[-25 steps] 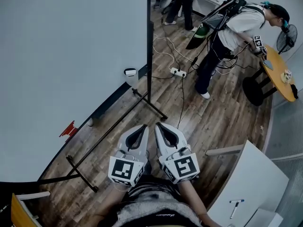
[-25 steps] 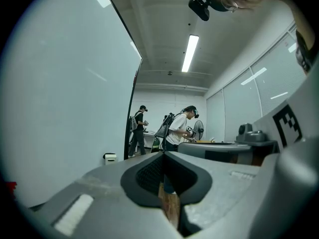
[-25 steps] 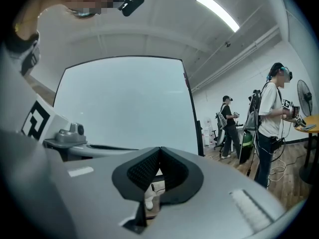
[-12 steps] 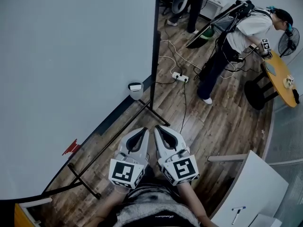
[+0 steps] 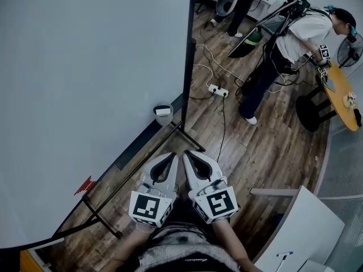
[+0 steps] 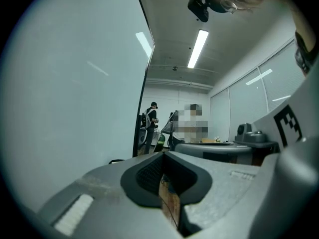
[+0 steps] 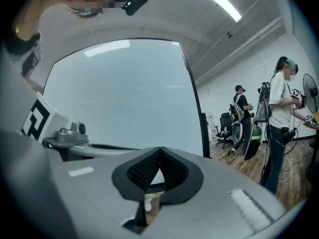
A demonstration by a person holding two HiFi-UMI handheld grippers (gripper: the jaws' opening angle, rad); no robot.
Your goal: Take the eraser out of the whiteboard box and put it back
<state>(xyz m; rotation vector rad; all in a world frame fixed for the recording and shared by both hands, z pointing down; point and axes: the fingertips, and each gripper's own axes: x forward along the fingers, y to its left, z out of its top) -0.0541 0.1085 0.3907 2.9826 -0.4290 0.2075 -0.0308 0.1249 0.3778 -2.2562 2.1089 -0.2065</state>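
The eraser itself I cannot make out with certainty. The whiteboard box [image 5: 163, 113] is a small pale holder hanging at the lower right corner of the whiteboard [image 5: 85, 72], and a darker strip shows at its open top; this may be the eraser, but it is too small to tell.

I judge that such an eraser is light and not fragile, with a stiff body and a soft felt face. It is better to take it by the two long sides of the stiff body, near the middle, and not on the felt, which gives way and can slip. The box looks thin and only hung on the board, so a straight pull upward seems safer than a pull to the side, which could move the box.

The left gripper [image 5: 169, 154] and the right gripper [image 5: 188, 152] are held side by side, low in front of the person, well apart from the box. The jaws of both are together and nothing is between them; each gripper view shows the pads meeting at the tip.

Around them is a wooden floor [image 5: 261, 152] with the dark stand [image 5: 102, 211] of the board. Farther away lies a power strip [image 5: 215, 89], and another person [image 5: 283, 44] bends over a round table [image 5: 339, 89]
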